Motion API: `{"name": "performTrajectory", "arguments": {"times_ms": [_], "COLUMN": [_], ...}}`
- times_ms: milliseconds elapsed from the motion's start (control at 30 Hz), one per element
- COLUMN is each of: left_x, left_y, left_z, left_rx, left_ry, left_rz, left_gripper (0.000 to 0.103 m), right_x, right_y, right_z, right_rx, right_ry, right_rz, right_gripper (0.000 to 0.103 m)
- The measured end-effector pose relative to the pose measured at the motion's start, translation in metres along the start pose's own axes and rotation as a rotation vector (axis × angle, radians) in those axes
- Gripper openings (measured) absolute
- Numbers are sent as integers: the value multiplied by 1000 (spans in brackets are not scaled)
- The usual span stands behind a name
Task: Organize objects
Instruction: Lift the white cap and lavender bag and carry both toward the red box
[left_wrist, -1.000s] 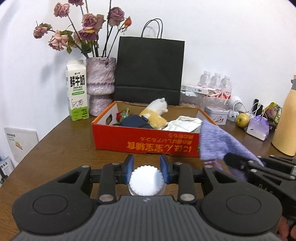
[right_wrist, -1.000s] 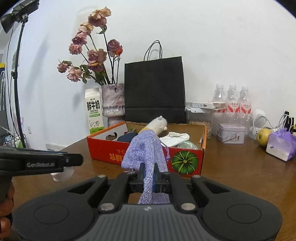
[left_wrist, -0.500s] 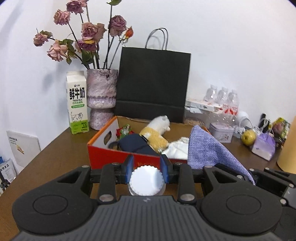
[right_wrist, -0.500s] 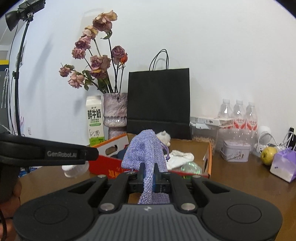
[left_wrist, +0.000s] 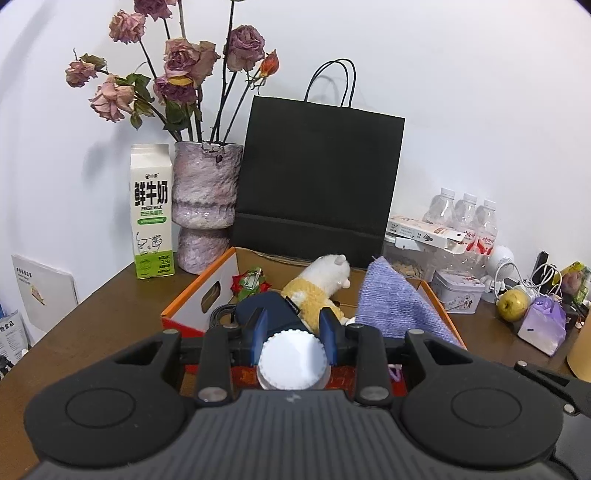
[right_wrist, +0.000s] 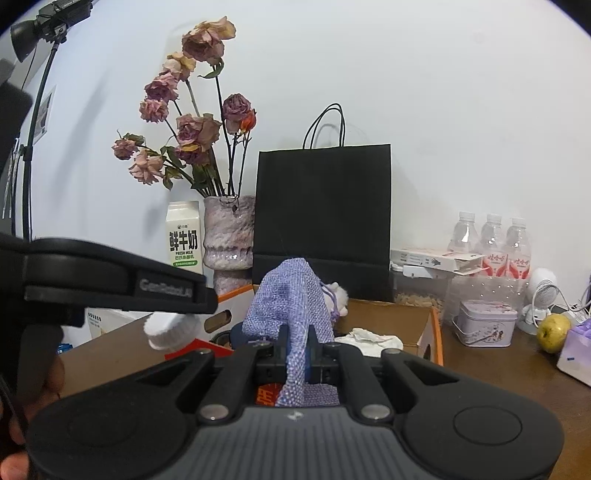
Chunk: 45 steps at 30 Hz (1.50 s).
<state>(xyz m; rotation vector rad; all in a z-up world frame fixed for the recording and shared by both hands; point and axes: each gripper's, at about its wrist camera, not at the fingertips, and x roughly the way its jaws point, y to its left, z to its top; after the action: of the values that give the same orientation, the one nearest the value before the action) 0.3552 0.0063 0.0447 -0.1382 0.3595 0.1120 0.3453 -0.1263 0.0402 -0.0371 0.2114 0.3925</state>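
Note:
My left gripper (left_wrist: 294, 330) is shut on a white ribbed cap (left_wrist: 292, 363), held above the front wall of the red cardboard box (left_wrist: 201, 306); the cap also shows in the right wrist view (right_wrist: 171, 329). My right gripper (right_wrist: 297, 349) is shut on a purple woven pouch (right_wrist: 291, 306), held over the box's right part; the pouch shows in the left wrist view (left_wrist: 393, 308) too. Inside the box lie a plush toy (left_wrist: 317, 284), a dark blue item (left_wrist: 269, 310), a red-green trinket (left_wrist: 249, 282) and white crumpled paper (right_wrist: 371, 336).
Behind the box stand a black paper bag (left_wrist: 317, 177), a vase of dried roses (left_wrist: 205, 206) and a milk carton (left_wrist: 151, 210). To the right are water bottles (left_wrist: 465, 218), a small tin (left_wrist: 458, 291), an apple (left_wrist: 513, 301) and a purple pack (left_wrist: 543, 325).
Both grippers have risen and moved forward, so they now stand over the box. The cap and the pouch stay gripped.

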Motion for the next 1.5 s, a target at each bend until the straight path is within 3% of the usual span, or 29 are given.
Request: {"name": "performTrajectory", "arguments": {"times_ms": [1500], "left_x": [133], "left_y": [5], "left_z": [31], "left_rx": [29], "left_ry": [12], "left_rz": [7], "left_gripper": [32], "right_x": [130], "right_y": [-50], "right_z": [16], "right_rx": [5], "right_ry": [46], "right_rz": [-50], "right_gripper": [6]}}
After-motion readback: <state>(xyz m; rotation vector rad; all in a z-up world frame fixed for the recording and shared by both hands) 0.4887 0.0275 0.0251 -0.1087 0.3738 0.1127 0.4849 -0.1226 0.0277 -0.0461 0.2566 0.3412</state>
